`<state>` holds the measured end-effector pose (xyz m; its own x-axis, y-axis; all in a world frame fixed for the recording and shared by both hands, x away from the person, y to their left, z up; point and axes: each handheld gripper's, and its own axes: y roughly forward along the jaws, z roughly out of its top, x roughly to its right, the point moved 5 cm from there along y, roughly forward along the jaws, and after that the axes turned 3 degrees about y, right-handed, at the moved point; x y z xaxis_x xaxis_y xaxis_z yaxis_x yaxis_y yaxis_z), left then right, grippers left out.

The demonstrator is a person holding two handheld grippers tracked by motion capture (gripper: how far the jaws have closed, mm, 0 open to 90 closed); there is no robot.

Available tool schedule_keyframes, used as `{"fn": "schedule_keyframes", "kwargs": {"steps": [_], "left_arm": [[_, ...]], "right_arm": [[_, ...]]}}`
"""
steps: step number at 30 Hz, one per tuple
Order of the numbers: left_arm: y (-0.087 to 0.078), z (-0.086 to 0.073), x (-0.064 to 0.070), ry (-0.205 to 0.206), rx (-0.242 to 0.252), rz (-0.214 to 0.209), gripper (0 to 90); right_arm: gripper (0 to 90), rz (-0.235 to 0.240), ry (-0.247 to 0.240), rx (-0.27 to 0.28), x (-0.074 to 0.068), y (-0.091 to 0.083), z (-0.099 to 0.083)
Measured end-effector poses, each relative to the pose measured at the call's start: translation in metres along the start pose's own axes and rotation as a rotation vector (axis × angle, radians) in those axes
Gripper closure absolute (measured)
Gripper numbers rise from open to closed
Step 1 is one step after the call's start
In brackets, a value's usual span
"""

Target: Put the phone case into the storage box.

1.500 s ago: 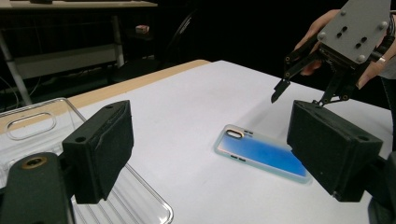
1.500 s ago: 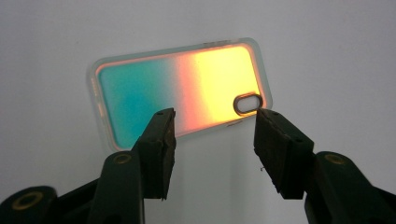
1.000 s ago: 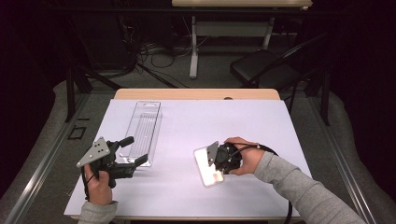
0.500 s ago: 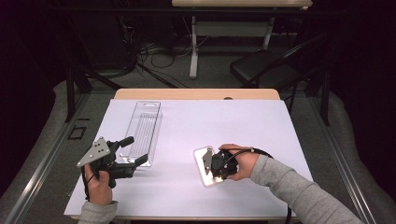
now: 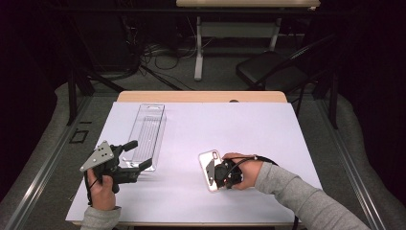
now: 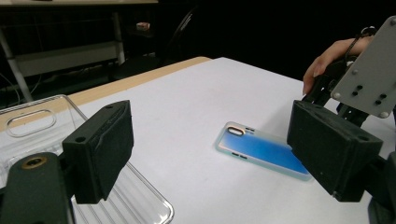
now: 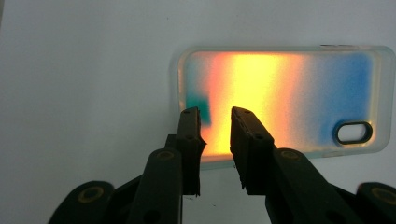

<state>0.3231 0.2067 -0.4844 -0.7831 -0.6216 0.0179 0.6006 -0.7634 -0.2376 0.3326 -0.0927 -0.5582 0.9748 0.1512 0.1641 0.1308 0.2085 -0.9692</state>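
Hovering over a phone case lying flat on the white table, the right gripper keeps its jaws narrowly parted; the left gripper, wide apart, waits beside a clear tray.

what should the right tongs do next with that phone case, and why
Probably ease down and close on the phone case at its long edge. The right tongs sit over that edge with a narrow gap between the jaws, nothing pinched yet, and the case lies flat on the white table.
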Motion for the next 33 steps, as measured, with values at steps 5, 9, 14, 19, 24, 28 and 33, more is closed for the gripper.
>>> {"fn": "schedule_keyframes", "kwargs": {"steps": [5,9,14,19,24,28,33], "left_arm": [[-0.0003,-0.0001,-0.0001,0.000,0.000,0.000,14.8],[0.0001,-0.0001,0.0001,0.000,0.000,0.001,14.9],[0.0010,-0.0006,0.0004,-0.002,-0.002,-0.001,14.9],[0.0011,-0.0008,0.0006,0.000,-0.006,0.000,14.9],[0.0009,-0.0010,0.0004,-0.001,-0.005,0.001,14.8],[0.0011,-0.0010,0.0006,-0.001,-0.005,0.000,14.9],[0.0017,-0.0013,0.0007,0.001,-0.007,0.003,14.9]], "right_arm": [[73.4,0.011,0.001,-0.004,-0.0018,0.0017,0.0009],[73.3,0.026,0.023,0.008,-0.0041,0.0042,0.0002],[73.4,0.027,0.013,0.013,-0.0044,0.0058,-0.0017],[73.3,0.026,0.031,0.015,-0.0052,0.0054,-0.0020],[73.3,0.031,0.029,0.017,-0.0054,0.0045,-0.0021],[73.3,0.035,0.025,0.012,-0.0062,0.0051,-0.0023],[73.5,0.041,0.022,0.005,-0.0073,0.0077,-0.0025]]}}
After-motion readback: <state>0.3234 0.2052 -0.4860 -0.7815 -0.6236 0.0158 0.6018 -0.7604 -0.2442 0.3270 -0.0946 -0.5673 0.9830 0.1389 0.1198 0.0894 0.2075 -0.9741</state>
